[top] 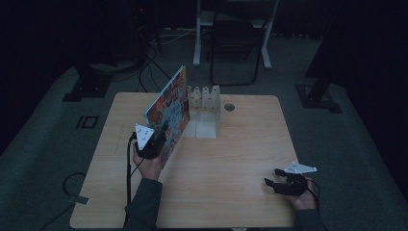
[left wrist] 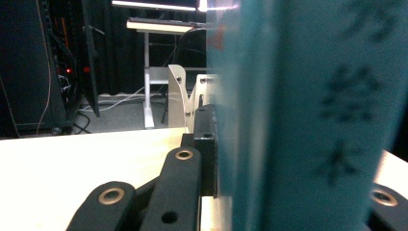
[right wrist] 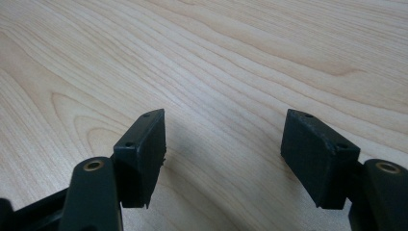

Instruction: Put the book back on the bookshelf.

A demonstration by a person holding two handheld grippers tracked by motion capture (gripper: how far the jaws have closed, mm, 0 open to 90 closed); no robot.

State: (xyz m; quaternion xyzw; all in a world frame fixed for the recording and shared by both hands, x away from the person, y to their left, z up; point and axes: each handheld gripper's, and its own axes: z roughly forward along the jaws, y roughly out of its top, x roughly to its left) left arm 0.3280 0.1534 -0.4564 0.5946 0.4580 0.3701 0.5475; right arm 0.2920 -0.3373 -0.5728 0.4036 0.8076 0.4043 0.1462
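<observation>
A dim room, seen from above, with a pale wooden tabletop (top: pixel 231 159) in the middle. On the left, a person's left hand (top: pixel 150 166) holds the left gripper (top: pixel 161 132), its jaws pinching the lower edge of a large, thin picture book (top: pixel 168 108). The book stands on edge, tilted, its colourful cover facing left and toward the person; its long axis runs from the gripper away toward the far side of the tabletop. The far end of the book reaches a white slotted rack (top: pixel 206 108) that stands just right of it, near the tabletop's far edge. Whether book and rack touch is hard to make out. In the left gripper view the book (left wrist: pixel 308 115) is a blurred teal slab with dark printed characters, hiding the right jaw; the rack (left wrist: pixel 185 96) shows beyond it.

Well right of the book, near the tabletop's near right corner, the right gripper (top: pixel 274 177) rests in the right hand (top: pixel 303 195), jaws spread apart over bare wood (right wrist: pixel 226 72).
</observation>
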